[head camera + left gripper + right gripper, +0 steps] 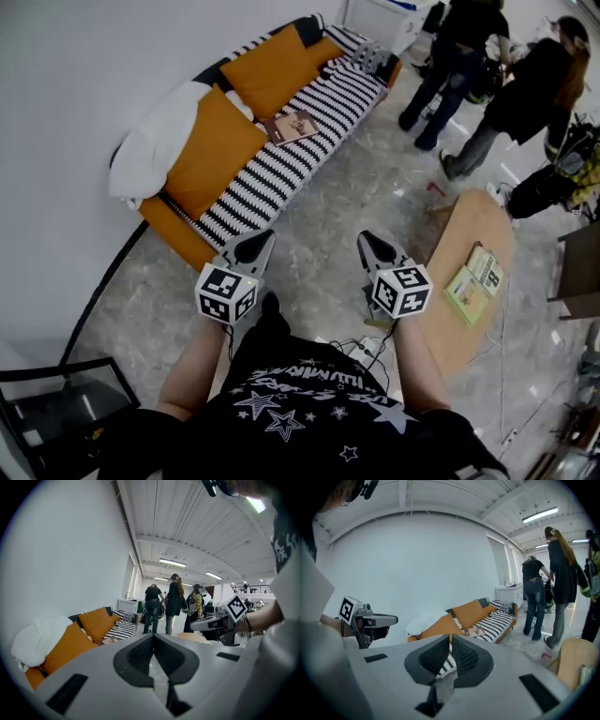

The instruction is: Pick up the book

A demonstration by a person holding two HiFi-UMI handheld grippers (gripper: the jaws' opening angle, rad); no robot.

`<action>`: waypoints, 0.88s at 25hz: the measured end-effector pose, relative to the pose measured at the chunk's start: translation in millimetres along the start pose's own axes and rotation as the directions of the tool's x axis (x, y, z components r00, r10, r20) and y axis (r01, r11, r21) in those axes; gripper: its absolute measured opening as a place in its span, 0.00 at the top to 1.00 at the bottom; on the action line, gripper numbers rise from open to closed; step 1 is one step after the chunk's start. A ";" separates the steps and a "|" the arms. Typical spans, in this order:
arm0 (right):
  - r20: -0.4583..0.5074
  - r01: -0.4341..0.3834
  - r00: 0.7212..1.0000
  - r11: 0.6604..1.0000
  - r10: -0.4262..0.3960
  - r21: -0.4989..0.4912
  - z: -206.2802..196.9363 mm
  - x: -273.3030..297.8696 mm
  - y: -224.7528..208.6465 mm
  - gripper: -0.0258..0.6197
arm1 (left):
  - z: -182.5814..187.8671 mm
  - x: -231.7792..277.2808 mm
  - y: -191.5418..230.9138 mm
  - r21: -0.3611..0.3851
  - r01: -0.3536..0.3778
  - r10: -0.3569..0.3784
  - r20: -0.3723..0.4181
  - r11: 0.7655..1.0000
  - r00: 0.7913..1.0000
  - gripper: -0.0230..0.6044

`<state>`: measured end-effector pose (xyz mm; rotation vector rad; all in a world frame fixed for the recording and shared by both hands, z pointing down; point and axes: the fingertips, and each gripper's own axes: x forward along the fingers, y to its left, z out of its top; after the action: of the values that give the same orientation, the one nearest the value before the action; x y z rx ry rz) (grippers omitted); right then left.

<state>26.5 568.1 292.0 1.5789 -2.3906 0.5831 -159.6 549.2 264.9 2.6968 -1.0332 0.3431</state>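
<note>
Closest in is the person's black shirt [300,403], printed with white stars and a line of white lettering that runs upside down and is too warped to read. Just beyond it both tools are held out over the pale marbled floor [375,178]. The left claw [261,236] is clenched with its tips meeting on nothing, and the right claw [367,238] is clenched and empty too. Both point roughly toward the sofa [281,173]. A book [291,125] lies there flat on the black-and-white striped seat, between the two orange cushions [214,150] and well apart from either claw. Its cover is brownish with a pale patch, and no title can be made out. Two more thin books, a green one [466,294] and a lighter one [487,270] with dark print too small to read, lie side by side on the low wooden desk [469,225] to the right, also out of reach. By my reading the task has barely begun: no book is touched or lifted. What remains is closing the gap, opening a claw, gripping the book and raising it. The squares on the claws' cubes are black-and-white codes, not words.
</note>
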 end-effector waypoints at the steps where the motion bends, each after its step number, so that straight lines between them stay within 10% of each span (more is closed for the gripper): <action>1: -0.003 -0.002 1.000 1.000 0.002 0.003 2.9 9.9 1.3 0.91 | 3.5 3.5 8.6 -0.003 0.002 -0.002 0.005 1.000 1.000 0.96; 22: -0.027 0.031 0.999 0.998 -0.030 0.047 46.0 135.7 34.7 0.91 | 16.9 33.2 140.3 -0.049 0.048 -0.048 -0.004 0.998 0.999 0.96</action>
<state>-57.9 447.3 296.4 1.6138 -2.3455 0.6557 -228.3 421.9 277.3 2.6703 -0.9608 0.3119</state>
